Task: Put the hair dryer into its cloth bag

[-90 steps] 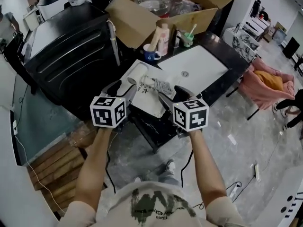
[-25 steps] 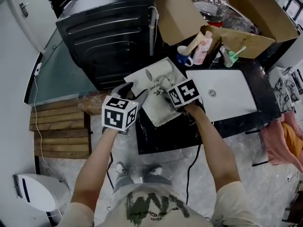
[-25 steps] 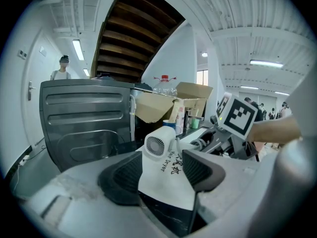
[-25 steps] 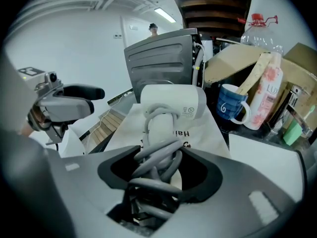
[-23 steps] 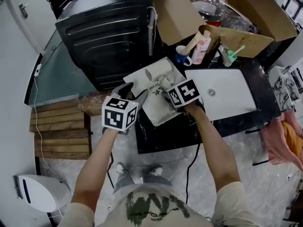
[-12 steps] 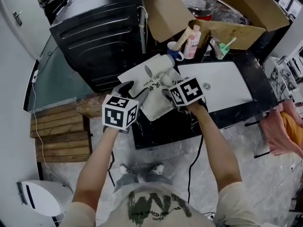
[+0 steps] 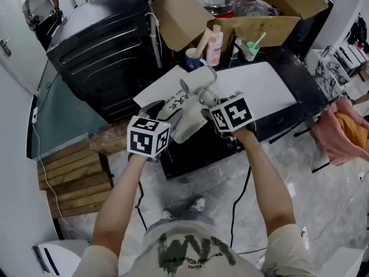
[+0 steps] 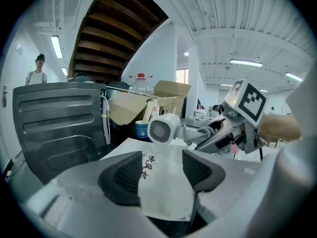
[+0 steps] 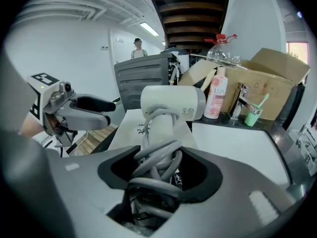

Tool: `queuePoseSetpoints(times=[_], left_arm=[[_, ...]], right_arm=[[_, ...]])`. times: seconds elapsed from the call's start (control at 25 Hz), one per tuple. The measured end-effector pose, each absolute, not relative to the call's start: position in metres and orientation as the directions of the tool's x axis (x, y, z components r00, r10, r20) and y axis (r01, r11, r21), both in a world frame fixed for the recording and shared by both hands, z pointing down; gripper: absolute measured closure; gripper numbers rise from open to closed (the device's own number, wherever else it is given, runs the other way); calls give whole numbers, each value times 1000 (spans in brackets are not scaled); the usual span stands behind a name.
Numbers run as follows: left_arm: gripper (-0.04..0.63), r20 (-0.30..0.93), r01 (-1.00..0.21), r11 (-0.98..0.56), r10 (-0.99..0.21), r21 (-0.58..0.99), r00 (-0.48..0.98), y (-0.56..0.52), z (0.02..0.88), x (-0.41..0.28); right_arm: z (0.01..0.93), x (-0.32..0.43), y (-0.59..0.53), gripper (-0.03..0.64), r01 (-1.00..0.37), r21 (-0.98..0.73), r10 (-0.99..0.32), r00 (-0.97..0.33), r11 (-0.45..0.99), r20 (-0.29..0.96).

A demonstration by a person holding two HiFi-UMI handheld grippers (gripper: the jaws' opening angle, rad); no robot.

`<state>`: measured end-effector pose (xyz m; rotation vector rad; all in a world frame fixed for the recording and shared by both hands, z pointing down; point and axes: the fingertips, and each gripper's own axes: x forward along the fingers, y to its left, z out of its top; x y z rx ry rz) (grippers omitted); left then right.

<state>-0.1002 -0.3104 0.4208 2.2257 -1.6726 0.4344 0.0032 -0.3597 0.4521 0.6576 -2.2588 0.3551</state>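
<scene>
The white hair dryer [image 7: 198,84], grey cord wound round its handle, is raised over the white cloth bag [image 7: 167,104]. My right gripper [image 7: 211,104] is shut on the corded handle [image 9: 157,157], with the barrel [image 9: 173,103] pointing away. The printed bag lies on the black counter [image 7: 196,152]. My left gripper [image 7: 164,113] hovers at the bag's near left. Its jaws stand apart, and smooth cloth [image 8: 166,182] shows between the pads [image 8: 124,175] with no pinch. The dryer's grille [image 8: 161,129] faces the left gripper view.
A black appliance [image 7: 98,45] stands left of the counter. Behind the bag are a blue mug [image 7: 193,58], a pink bottle [image 7: 216,37], a green cup [image 7: 249,49] and an open cardboard box [image 7: 184,16]. A white basin top [image 7: 259,85] lies right. A person [image 7: 40,7] stands far left.
The right gripper has lifted the hair dryer a little off the bag. Both grippers have shifted together across the counter, and the head view has swung.
</scene>
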Motion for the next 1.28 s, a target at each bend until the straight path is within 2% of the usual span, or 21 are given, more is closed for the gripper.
queuePoseSetpoints(times=[0.56,1.28], left_arm=[[328,516,-886,-461,-746,56,420,-303,446,-59],[328,701,-802,-597,-561,27,441,-305,501,-29]], right_arm=[[459,69,-319,374,-723,-68,-472,-517,688,714],[477,99,-280,373,-801,-84,-540,-472,592,697]])
